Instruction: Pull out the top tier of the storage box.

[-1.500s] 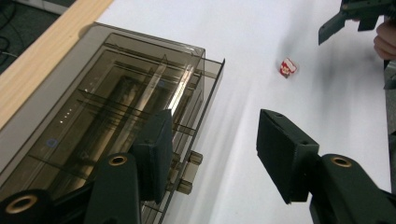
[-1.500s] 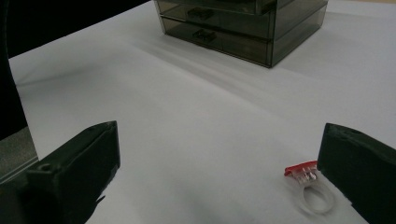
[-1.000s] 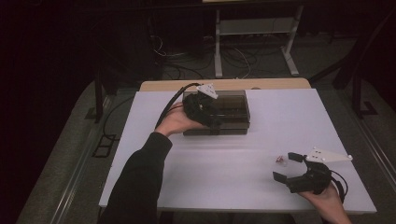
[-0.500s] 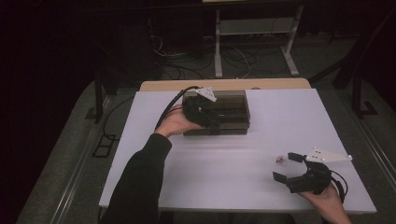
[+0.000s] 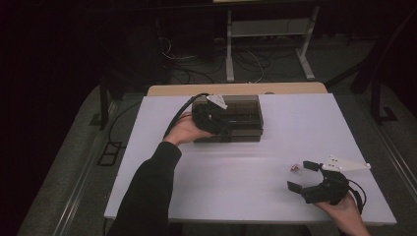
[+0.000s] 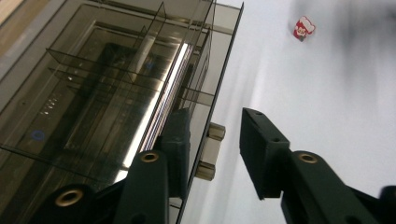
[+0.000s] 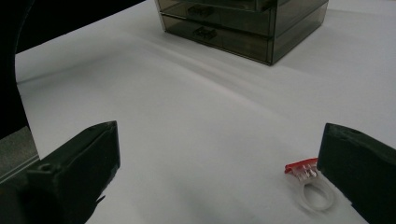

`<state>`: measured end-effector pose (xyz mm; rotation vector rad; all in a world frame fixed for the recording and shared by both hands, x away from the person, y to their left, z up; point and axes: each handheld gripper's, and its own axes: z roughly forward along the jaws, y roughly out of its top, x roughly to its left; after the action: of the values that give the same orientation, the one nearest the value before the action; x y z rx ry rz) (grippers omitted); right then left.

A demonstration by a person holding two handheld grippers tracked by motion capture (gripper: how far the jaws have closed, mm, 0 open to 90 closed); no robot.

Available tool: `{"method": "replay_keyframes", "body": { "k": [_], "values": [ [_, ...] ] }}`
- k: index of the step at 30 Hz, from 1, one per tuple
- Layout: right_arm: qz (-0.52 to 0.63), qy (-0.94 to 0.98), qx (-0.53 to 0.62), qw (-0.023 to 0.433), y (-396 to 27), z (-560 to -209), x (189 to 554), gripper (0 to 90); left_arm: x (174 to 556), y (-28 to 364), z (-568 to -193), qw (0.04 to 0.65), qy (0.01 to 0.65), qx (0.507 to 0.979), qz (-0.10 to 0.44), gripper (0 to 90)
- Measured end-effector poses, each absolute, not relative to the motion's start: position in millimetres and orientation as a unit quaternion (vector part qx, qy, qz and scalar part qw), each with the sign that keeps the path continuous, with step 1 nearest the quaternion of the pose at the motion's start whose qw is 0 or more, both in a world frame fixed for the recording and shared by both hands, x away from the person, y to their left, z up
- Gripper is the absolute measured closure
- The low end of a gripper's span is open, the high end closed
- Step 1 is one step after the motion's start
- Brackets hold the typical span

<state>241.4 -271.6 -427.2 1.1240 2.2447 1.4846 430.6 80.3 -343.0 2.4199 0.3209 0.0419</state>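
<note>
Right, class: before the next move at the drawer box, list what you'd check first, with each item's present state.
1. Drawer handle between the jaws of the left gripper, which have just been closing: ok.
2. Pads pressing the handle: not ok, a gap shows on one side.
3. Drawer box flat on the table: ok.
4. Right gripper open, away from the box: ok.
5. Ring lying free on the table: ok.
</note>
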Motion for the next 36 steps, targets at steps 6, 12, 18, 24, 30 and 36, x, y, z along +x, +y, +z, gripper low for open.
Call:
{"method": "replay_keyframes", "body": {
  "k": [6,12,18,24,30,36],
  "values": [
    [0.505,0.765,0.383,0.112,-271.7,-427.4,241.5,0.0,431.9,79.3,-345.6,0.342,0.122,0.932,0.013,66.4],
    [0.505,0.765,0.383,0.112,-271.9,-427.4,241.5,0.0,433.8,78.2,-347.3,0.338,0.123,0.933,0.010,71.9],
    [0.505,0.765,0.383,0.113,-272.1,-427.7,241.6,0.0,436.0,79.8,-348.6,0.336,0.134,0.932,0.008,77.4],
    [0.505,0.765,0.383,0.113,-272.1,-427.7,241.6,0.0,437.3,80.5,-349.0,0.335,0.137,0.932,0.011,82.2],
    [0.506,0.765,0.383,0.113,-272.3,-427.6,241.5,0.0,436.3,79.8,-349.3,0.334,0.135,0.933,0.014,82.3],
    [0.506,0.764,0.383,0.113,-272.4,-427.6,241.5,0.0,435.8,79.4,-349.5,0.331,0.132,0.934,0.014,82.3]
  ]
}}
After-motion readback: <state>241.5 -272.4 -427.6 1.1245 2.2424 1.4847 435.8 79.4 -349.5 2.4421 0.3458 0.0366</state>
